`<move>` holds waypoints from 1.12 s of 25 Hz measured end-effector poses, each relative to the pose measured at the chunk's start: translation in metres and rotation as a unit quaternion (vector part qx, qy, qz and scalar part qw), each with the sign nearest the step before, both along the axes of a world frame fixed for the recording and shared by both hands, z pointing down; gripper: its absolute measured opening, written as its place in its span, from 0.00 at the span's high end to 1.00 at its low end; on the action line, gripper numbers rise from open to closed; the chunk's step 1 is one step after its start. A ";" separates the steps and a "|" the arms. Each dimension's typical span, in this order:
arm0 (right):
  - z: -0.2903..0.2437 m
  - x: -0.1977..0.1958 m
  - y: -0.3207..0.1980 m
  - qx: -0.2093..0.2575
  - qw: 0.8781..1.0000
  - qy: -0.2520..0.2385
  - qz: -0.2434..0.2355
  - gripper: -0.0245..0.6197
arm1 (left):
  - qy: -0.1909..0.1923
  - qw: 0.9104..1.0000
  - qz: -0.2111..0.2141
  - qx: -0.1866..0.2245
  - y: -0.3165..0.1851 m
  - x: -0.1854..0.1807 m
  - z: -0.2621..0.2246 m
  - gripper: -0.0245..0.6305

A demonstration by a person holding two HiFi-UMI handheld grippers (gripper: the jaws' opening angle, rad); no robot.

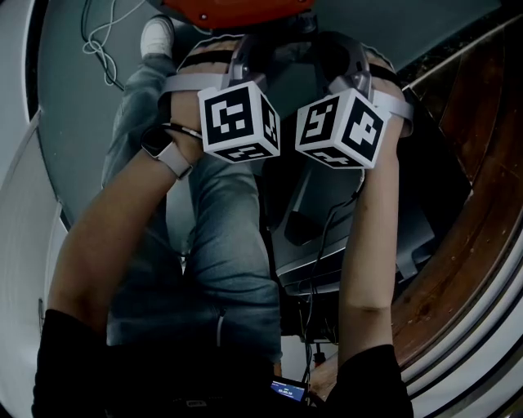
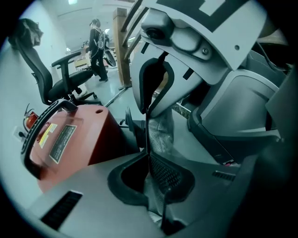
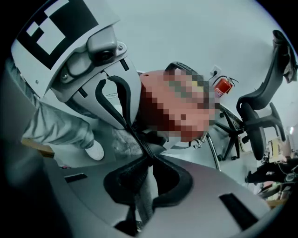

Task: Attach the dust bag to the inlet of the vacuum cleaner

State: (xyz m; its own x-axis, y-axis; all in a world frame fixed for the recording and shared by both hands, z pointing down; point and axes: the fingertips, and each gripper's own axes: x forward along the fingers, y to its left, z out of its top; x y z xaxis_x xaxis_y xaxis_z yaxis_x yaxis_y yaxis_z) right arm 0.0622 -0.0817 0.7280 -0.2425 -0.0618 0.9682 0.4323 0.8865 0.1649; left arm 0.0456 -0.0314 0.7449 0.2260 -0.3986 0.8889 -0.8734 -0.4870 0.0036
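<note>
The red vacuum cleaner (image 2: 70, 139) stands just beyond the jaws, its black handle on the left; in the head view only its orange-red edge (image 1: 233, 10) shows at the top. The grey cloth dust bag (image 2: 160, 132) runs between both sets of jaws. My left gripper (image 2: 149, 160) is shut on the bag. My right gripper (image 3: 149, 155) is shut on the same grey cloth (image 3: 143, 195) from the opposite side. In the head view the two marker cubes (image 1: 239, 122) (image 1: 341, 128) sit close together over the person's lap. The vacuum's inlet is hidden.
The person's jeans leg (image 1: 221, 245) and white shoe (image 1: 155, 34) are below the grippers. Black office chairs (image 2: 51, 79) (image 3: 260, 107) stand behind the vacuum, a fire extinguisher (image 3: 223, 86) near the wall. Another person (image 2: 98, 46) stands far off. A loose cable (image 1: 102, 41) lies on the floor.
</note>
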 end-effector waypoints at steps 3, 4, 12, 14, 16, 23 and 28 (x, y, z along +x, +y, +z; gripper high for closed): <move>0.000 -0.001 0.001 -0.008 1.000 -0.001 -0.002 0.89 | -0.003 1.000 0.004 -0.001 0.000 -0.002 0.000 0.93; 0.001 0.001 -0.002 -0.014 1.000 -0.004 0.013 0.89 | -0.004 1.000 0.006 0.000 -0.003 -0.003 -0.002 0.93; 0.002 0.001 -0.005 -0.010 1.000 -0.001 -0.001 0.89 | -0.008 1.000 0.016 0.010 -0.004 0.001 -0.002 0.93; 0.003 0.001 -0.005 -0.015 1.000 0.001 -0.017 0.89 | -0.005 1.000 0.018 0.011 -0.005 0.002 -0.001 0.93; 0.004 0.002 -0.005 -0.028 0.999 0.007 -0.022 0.89 | 0.007 1.000 0.016 0.006 -0.006 0.002 -0.001 0.93; 0.002 0.005 -0.005 -0.059 0.998 0.032 -0.014 0.89 | 0.027 0.999 0.038 -0.011 -0.002 0.002 -0.005 0.91; -0.015 0.012 -0.013 -0.044 0.999 0.024 0.011 0.89 | 0.023 0.998 0.060 -0.024 0.007 0.000 -0.014 0.90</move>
State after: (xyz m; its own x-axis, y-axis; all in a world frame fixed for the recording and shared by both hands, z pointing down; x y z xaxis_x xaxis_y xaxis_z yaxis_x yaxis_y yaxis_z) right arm 0.0741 -0.0944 0.7130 -0.1962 0.0198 0.9804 0.4180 0.9061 0.0653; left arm 0.0458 -0.0243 0.7305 0.3109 -0.3225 0.8941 -0.8067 -0.5870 0.0687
